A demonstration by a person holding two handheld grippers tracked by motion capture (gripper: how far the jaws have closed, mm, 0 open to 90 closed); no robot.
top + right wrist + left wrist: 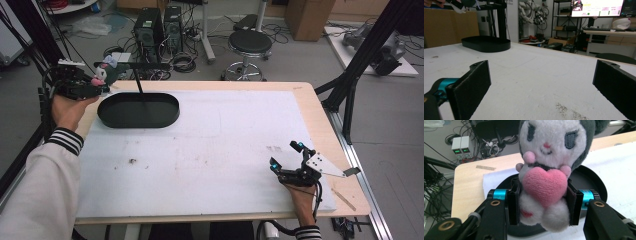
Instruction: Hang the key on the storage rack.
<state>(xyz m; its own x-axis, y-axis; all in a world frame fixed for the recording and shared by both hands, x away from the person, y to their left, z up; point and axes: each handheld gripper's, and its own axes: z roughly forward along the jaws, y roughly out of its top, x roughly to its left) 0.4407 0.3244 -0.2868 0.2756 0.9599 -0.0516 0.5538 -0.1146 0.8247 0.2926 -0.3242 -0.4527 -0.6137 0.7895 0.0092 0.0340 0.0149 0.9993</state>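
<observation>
plush toy (549, 172): white face, grey ears, pink heart | left tool (544, 202): clamps it | right tool (541, 82): open

Plush toy (106, 71) above the tray's (138, 111) left end at table's (200, 150) far left; right gripper (286, 156) near right.

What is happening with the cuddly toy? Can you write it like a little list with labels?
toy: plush doll, white face, dark hood, hugging a pink heart
who holds it: left gripper, its fingers pressed on the doll's sides
where it is: held up in the air above the left end of the black tray
tray: oval, with a thin black stand rising from it
right gripper: open, holding nothing, low over the white mat
table: wooden edge around the mat
</observation>
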